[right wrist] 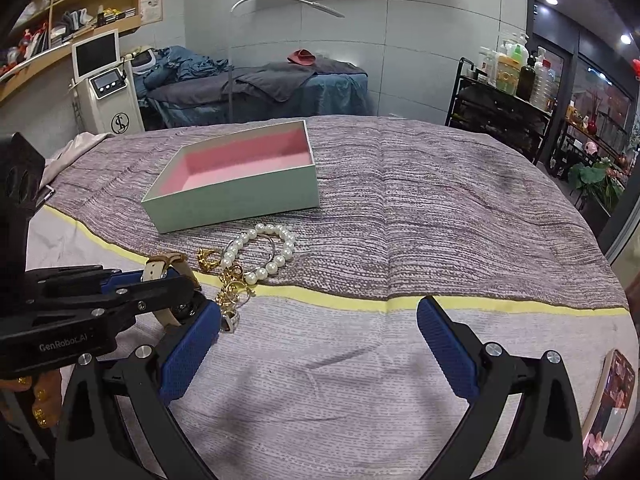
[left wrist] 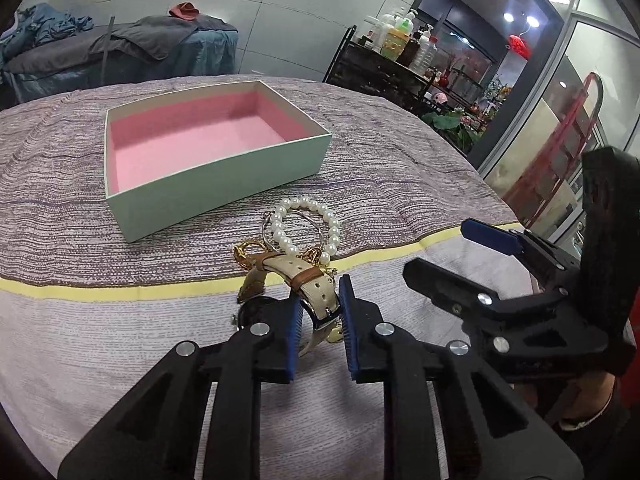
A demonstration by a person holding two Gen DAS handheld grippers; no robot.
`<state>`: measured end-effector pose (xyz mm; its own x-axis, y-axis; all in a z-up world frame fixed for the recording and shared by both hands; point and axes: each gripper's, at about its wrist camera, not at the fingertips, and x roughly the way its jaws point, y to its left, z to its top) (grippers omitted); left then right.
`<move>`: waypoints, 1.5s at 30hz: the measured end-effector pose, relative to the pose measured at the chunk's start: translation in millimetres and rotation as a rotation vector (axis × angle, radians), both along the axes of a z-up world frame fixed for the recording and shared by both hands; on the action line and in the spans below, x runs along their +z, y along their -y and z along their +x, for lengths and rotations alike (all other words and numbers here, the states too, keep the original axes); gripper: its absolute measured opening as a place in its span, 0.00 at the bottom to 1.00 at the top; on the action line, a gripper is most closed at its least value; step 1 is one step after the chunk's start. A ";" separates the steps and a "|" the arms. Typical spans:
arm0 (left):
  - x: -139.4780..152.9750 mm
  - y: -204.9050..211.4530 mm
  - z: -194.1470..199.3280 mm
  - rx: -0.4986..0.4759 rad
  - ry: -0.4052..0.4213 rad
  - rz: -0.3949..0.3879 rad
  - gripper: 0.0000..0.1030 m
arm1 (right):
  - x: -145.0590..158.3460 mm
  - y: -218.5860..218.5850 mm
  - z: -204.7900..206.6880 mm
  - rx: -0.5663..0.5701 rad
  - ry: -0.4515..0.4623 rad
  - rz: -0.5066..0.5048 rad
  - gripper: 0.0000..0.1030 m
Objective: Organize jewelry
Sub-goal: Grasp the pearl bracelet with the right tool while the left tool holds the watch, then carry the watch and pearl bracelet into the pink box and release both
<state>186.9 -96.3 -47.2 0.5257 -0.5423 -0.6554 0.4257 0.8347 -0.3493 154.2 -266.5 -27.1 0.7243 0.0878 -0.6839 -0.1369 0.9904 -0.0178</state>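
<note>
Box (left wrist: 224, 184) on table (left wrist: 400, 168), far left, pink inside holds nothing: task barely started. Left gripper (left wrist: 320, 320) clamped on watch (left wrist: 304, 280) strap, near pile. Pearl bracelet (left wrist: 308, 224), gold chains (right wrist: 230, 288) lie just beside box. Right gripper (right wrist: 316, 340) wide, holding nothing.

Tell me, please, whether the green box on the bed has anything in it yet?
Empty. The box shows only its bare pink lining, while the pearl bracelet and watch lie outside it.

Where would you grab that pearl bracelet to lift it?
Take the pearl bracelet on its far right arc, coming down from above. It lies flat, and that side is clear, while the near end overlaps the gold chain and a thin ring.
</note>
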 end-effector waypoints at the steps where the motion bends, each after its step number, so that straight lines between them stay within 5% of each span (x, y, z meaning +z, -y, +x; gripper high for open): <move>1: 0.2 -1.7 -0.6 0.000 0.003 0.002 0.16 | 0.6 0.0 5.7 0.004 -0.009 0.012 0.93; 10: 7.3 -27.7 -7.7 0.027 0.029 0.022 0.15 | -14.1 -12.8 52.6 0.061 -0.138 0.087 0.64; 17: -0.2 -44.1 -7.6 0.050 0.013 0.041 0.15 | -28.5 -33.2 72.7 0.080 -0.183 0.006 0.40; 24: -4.2 -50.7 -7.6 0.052 0.008 0.038 0.15 | -35.1 -30.7 83.4 0.055 -0.201 0.020 0.28; 29: -4.6 -51.0 -7.0 0.049 0.007 0.035 0.15 | -31.8 -14.8 89.4 0.034 -0.229 0.177 0.28; 33: -4.7 -48.3 -5.8 0.043 0.011 0.039 0.15 | -30.8 -11.9 92.1 0.006 -0.214 0.166 0.26; 38: -7.0 -44.4 -2.0 0.028 0.017 0.049 0.15 | -38.2 -17.0 98.8 -0.020 -0.210 0.100 0.10; 45: 2.0 -48.2 2.1 0.013 0.012 0.032 0.15 | -34.2 -23.6 95.4 0.011 -0.165 0.066 0.09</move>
